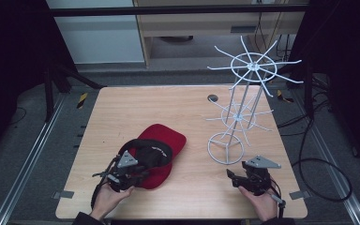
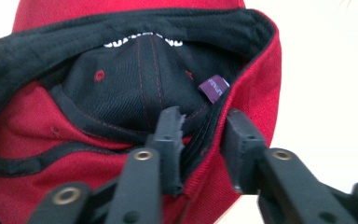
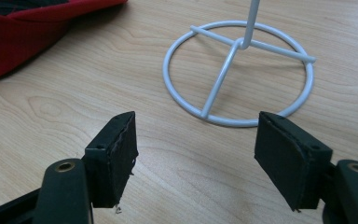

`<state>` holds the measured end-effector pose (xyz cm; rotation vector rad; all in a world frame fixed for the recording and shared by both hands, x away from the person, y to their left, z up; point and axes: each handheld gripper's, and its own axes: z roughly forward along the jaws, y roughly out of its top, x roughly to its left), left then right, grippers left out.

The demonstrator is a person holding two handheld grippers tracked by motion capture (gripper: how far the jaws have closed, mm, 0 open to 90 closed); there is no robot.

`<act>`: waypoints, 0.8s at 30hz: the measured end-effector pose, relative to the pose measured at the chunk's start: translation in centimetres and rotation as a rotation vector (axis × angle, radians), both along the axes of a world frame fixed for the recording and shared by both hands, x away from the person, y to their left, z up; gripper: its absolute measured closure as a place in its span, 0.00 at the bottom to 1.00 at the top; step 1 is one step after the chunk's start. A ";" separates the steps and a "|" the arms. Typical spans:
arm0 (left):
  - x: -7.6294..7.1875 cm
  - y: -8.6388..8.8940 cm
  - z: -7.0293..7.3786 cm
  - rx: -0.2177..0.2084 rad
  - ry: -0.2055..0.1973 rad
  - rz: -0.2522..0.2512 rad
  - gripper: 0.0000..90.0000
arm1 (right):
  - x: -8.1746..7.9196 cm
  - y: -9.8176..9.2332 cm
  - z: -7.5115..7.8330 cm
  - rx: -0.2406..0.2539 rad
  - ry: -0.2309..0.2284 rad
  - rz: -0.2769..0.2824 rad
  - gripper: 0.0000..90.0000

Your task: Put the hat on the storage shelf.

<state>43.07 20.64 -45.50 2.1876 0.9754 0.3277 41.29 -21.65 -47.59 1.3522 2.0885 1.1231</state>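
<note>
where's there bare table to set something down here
The table's far left, from the red cap back to the far edge, is bare wood, as is the near strip between the left gripper and the right gripper. The right side is crowded by the white wire rack and its ring base.

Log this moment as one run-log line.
left tongs: straddling red cap rim, gap showing | right tongs: open, empty | white wire rack: upright, untouched
</note>
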 end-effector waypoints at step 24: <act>0.1 0.6 5.9 -0.247 -0.113 0.030 0.93 | -0.7 4.4 1.4 0.051 -0.079 0.174 0.39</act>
